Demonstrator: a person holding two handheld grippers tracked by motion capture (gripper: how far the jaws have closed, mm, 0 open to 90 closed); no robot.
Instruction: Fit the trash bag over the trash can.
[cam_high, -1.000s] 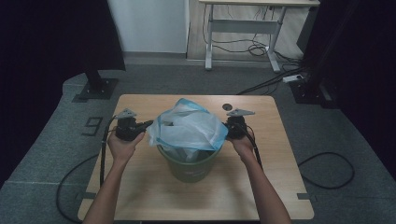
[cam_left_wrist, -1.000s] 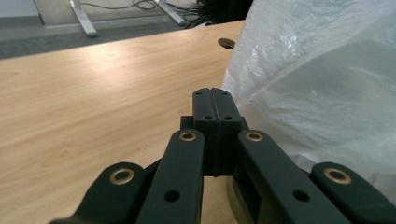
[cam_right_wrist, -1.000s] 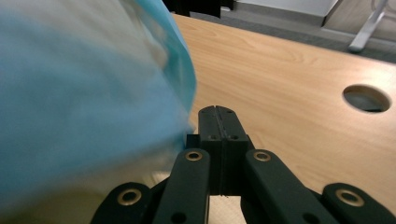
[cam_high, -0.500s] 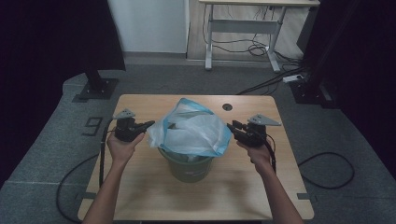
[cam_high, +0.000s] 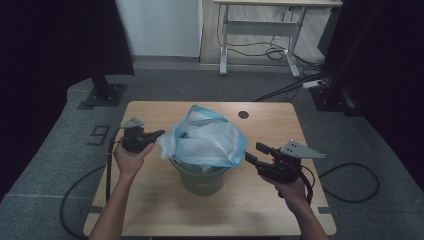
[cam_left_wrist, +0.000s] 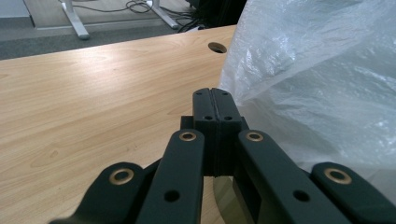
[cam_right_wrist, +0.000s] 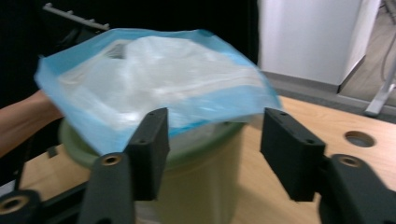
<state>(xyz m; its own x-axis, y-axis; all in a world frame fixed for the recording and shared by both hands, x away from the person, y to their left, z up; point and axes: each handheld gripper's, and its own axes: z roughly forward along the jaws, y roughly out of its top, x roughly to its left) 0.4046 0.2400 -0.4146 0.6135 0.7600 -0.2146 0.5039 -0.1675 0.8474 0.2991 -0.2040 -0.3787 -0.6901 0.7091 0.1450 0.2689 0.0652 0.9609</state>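
Handling: the bag (cam_high: 207, 140) looks thin, light and limp, a clear plastic liner with a blue edge; it should crumple and slide easily, and I judge it could tear if pulled hard.
Where to hold: the blue hem is the best place, pinched flat between the fingers, not the loose billow in the middle.
Bag's place: it sits in the green bin (cam_high: 202, 177) on the table (cam_high: 150, 210), puffed up above the rim.
Left gripper (cam_high: 159, 134): fingers pressed together with the bag's left edge right at their tips; whether film is caught between them I cannot tell.
Right gripper (cam_high: 253, 154): fingers spread wide and holding nothing, just beside the bag's right hem, not touching; from its own view the hem lies ahead, between the fingers.
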